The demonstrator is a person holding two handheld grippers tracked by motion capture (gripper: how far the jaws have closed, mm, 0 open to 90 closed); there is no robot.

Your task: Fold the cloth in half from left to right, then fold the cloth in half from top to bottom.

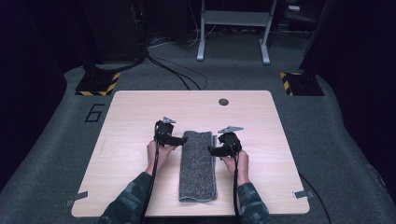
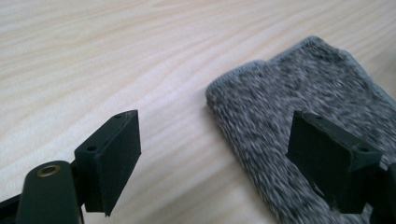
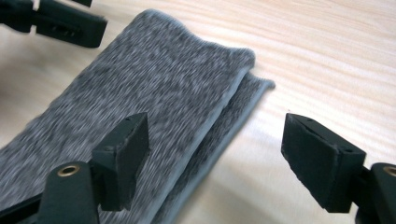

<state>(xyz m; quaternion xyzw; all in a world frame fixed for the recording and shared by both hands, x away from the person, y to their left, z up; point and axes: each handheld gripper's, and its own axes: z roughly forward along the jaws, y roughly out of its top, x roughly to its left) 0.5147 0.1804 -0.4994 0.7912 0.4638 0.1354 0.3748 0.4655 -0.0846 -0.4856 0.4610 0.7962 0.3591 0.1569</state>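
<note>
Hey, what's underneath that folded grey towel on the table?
Under the top layer of the grey towel, a lower folded layer pokes out along one edge, resting on the wooden table. Whatever lies between the layers, or beneath the towel's middle, is covered.

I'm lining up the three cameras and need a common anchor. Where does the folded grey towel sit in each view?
High view: the folded grey towel lies mid-table, between both grippers.
Left gripper view: right half, running to the bottom edge.
Right gripper view: left and centre, layered edges facing right.
Shared landmark: the light wooden table.
</note>
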